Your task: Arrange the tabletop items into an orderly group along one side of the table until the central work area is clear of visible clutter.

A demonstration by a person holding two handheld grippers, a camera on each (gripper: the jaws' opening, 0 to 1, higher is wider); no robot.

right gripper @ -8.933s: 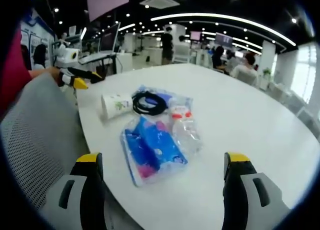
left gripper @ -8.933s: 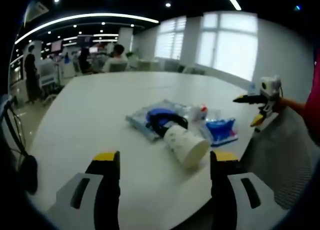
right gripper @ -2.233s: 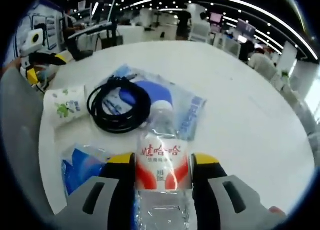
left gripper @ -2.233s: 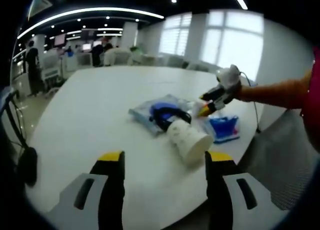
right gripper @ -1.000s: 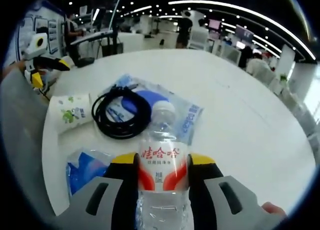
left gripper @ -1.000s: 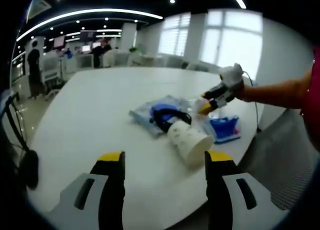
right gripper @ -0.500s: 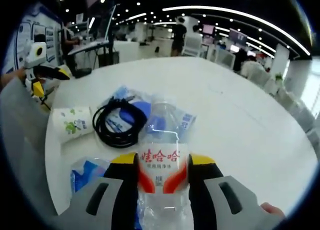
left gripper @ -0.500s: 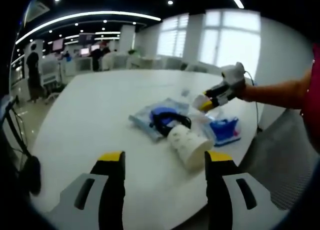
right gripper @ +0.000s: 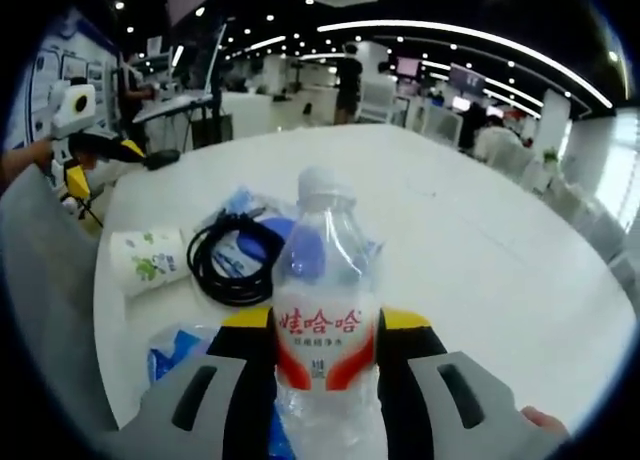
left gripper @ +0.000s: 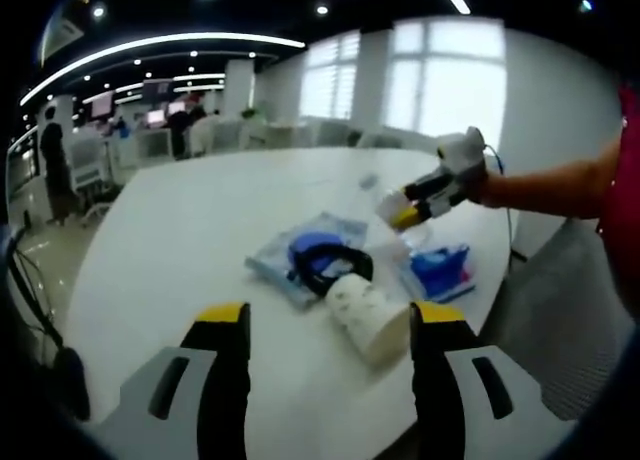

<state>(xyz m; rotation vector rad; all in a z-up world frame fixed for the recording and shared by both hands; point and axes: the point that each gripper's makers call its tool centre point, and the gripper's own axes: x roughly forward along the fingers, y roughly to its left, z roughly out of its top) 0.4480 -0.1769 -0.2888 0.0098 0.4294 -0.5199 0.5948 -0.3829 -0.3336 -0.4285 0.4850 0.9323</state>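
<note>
A clear water bottle (right gripper: 322,310) with a red and white label stands upright between the jaws of my right gripper (right gripper: 322,332), which is shut on it and holds it above the white table (right gripper: 480,230). In the left gripper view the same right gripper (left gripper: 402,212) hovers over the pile with the bottle (left gripper: 375,195). My left gripper (left gripper: 325,325) is open over the table's near edge. On the table lie a black coiled cable (right gripper: 228,255) on a blue plastic bag (left gripper: 300,255), a white paper roll (left gripper: 365,315) and a blue tissue pack (left gripper: 438,270).
A grey mesh chair back (right gripper: 45,310) stands by the table's near edge. The left gripper (right gripper: 85,145) shows at the far left of the right gripper view. People, desks and screens (right gripper: 350,75) fill the background. The white tabletop stretches bare beyond the pile.
The right gripper has lifted the water bottle off the pile and tipped it upright. The left gripper has stayed open and hardly moved.
</note>
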